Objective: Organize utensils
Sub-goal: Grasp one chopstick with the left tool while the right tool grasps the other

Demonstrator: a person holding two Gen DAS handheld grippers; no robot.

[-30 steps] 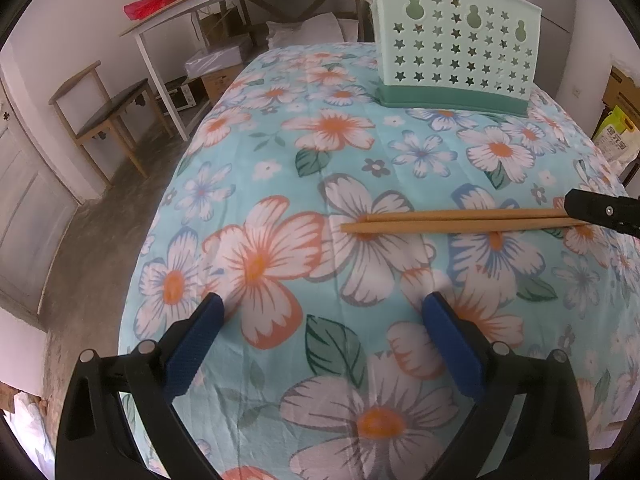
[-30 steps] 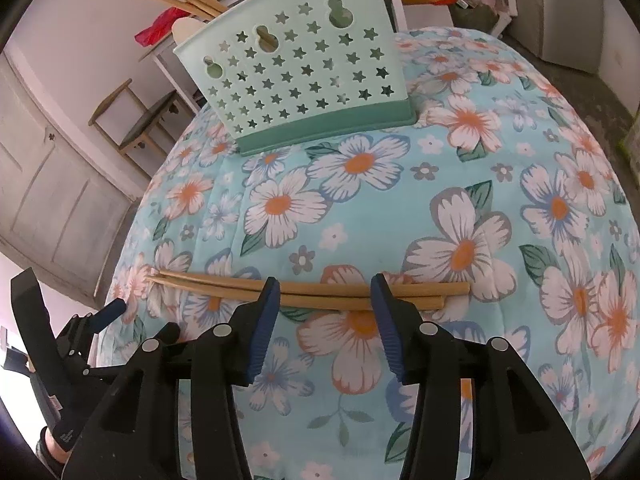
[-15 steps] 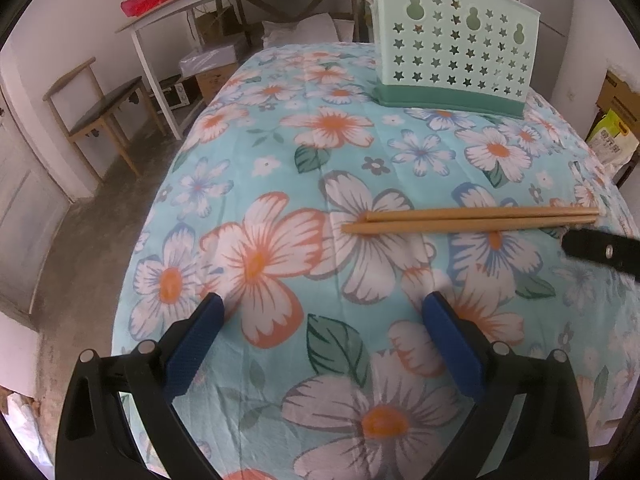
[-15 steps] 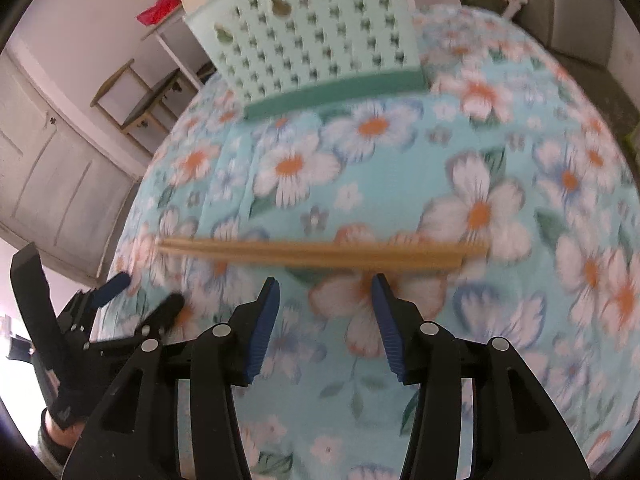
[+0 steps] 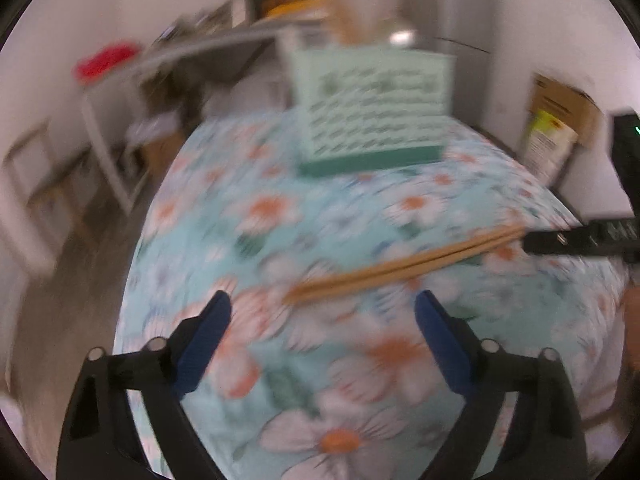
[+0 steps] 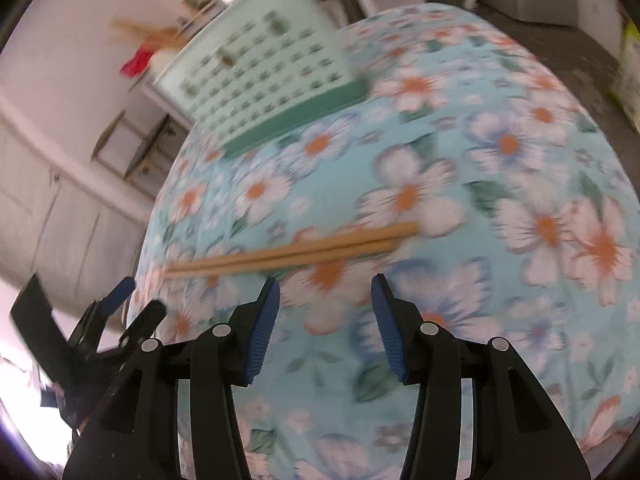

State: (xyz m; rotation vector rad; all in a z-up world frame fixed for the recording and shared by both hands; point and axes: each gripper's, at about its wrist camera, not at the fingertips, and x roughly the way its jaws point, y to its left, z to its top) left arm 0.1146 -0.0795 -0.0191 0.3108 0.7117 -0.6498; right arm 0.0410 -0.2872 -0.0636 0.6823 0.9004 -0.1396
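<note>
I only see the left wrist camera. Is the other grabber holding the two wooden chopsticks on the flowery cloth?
Observer: No. The right wrist view shows the right gripper with its jaws apart and nothing between them.
Operator: So where are the sticks?
Observer: The two wooden chopsticks lie side by side on the flowered blue tablecloth, just beyond its fingertips.
Operator: Something black hides their other end from me!
Observer: From here that end is uncovered and rests on the cloth beside a big white flower.
</note>
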